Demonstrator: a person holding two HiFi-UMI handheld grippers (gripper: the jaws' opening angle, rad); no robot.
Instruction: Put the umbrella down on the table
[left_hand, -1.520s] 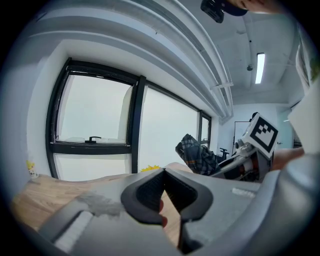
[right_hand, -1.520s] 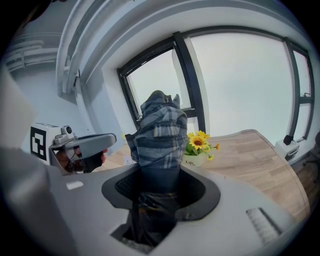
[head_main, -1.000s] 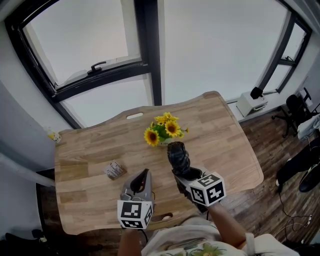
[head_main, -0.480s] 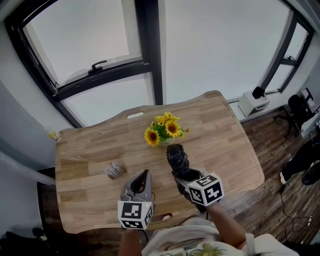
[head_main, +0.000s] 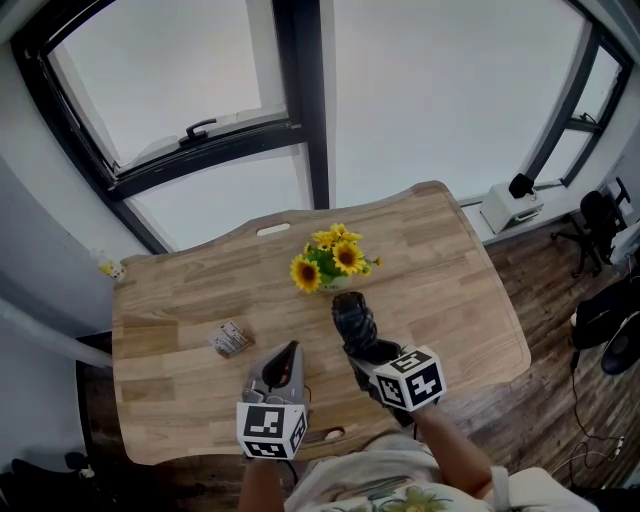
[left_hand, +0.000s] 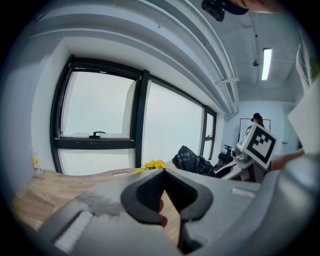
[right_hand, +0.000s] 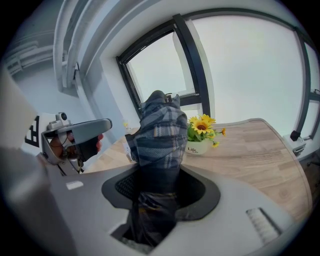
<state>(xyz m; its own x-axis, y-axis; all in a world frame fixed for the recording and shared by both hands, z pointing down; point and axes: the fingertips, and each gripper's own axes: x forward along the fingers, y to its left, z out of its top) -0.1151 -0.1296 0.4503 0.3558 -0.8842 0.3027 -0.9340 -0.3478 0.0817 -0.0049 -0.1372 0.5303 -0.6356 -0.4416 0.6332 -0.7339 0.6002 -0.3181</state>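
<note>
At the left of the desk (head_main: 450, 270), a small box (head_main: 228, 338) lay well apart from everything else. Just right of it and nearer the person, the left claw (head_main: 288, 352) hung over the near edge. Its jaws were closed to a point with nothing between them, as the left claw's own view (left_hand: 163, 172) showed. It took no part in the hold and stood beside the right claw, apart from it.

The right claw (head_main: 365, 350) was clamped on the umbrella (head_main: 352, 315), a folded, plaid-covered one. In the right gripper view (right_hand: 160, 185) the bundle filled the gap between the jaws. The umbrella (right_hand: 157, 130) ran straight out along the line the claw pointed, away from the person toward the far side. Its free end reached toward the sunflowers (head_main: 333, 262), near them but apparently not touching. It seemed to be held clear of the wood, not resting on it.

The long axis was therefore the thing to mind. It lay near to far, in line with the claw, with the flowers straight beyond its tip. To lay it flat, the right claw would likely need to sink over the bare boards near or right of the pot. That would keep the far end short of the blooms. The right hand alone was placed to do this.
</note>
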